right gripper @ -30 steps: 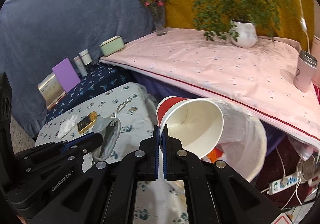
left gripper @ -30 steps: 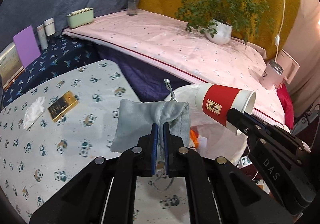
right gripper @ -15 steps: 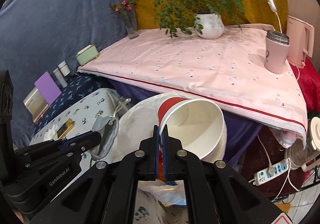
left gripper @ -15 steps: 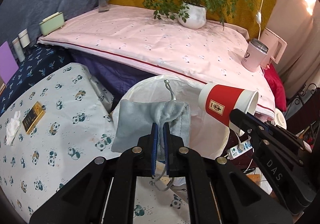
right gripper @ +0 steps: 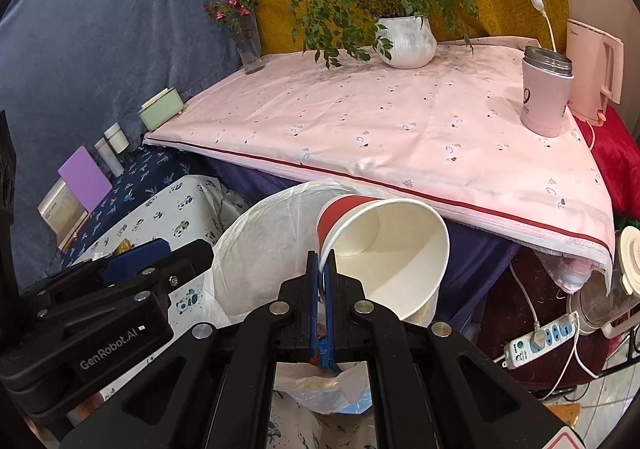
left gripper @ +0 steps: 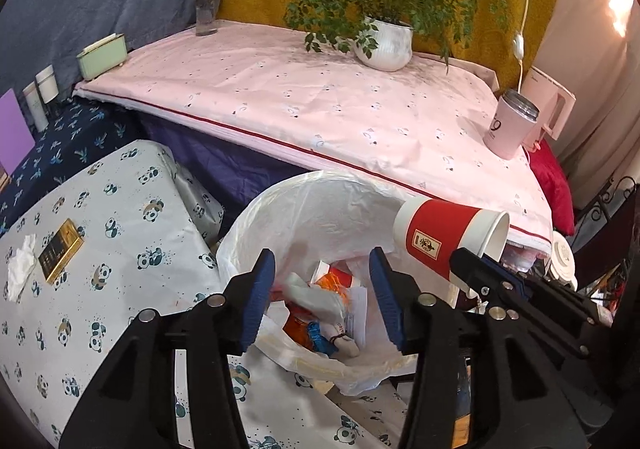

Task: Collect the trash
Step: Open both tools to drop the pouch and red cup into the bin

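R tool (right gripper: 322, 273) clamps cup (right gripper: 384, 245), over bin (left gripper: 320, 201)

"GenRobot.AI" in pale letters on black body of left gripper (right gripper: 120, 333), near left in right wrist view. Large dark "9" with small unreadable script below on pink tumbler (right gripper: 546, 97), standing far right on pink-covered bench (right gripper: 360, 121); same mark seen on it in left wrist view. Small square gold-and-red emblem label on red paper cup (left gripper: 444, 239), characters too small to read. Printed lines on white paper slip (left gripper: 356, 313) among trash in bin, illegible.
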{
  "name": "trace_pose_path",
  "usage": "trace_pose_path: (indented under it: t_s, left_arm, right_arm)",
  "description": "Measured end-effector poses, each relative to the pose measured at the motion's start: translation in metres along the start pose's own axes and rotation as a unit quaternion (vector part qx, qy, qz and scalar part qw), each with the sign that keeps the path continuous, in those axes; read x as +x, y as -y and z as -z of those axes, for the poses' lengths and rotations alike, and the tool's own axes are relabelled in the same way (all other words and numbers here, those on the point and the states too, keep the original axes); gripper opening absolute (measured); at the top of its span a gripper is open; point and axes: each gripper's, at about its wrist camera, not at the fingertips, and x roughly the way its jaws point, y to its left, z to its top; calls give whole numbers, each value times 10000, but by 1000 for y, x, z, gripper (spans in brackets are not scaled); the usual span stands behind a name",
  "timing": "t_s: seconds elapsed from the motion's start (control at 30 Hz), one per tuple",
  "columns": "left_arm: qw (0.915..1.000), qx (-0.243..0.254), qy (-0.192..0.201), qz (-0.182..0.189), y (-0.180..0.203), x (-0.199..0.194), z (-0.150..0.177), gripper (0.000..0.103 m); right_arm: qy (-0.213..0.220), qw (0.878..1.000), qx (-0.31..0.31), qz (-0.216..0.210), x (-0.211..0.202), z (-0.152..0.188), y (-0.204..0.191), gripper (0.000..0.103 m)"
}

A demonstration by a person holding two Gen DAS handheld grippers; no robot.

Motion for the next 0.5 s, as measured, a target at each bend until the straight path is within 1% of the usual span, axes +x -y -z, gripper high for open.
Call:
trace_pose_path:
  t_s: [0.23,0.33,0.43,0.5]
  left_arm:
    - [9997,-192,8,-131,-19,-2,3,49]
    - [9995,-279,13,-175,-27,-3,4,54]
    - [9992,-308,51,-255,-32,-5,5,55]
    - [9990,-357,55,-275,-37,-6,6,59]
  right_arm:
    - [-77,9999,-100,-69,11,-2,-12,3]
    - [-82,9998,-140,-81,13,-2,-19,8]
    - [-73,9998,-166,-86,16,-4,-24,11]
    - [-66,9998,-173,-101,16,-5,-26,12]
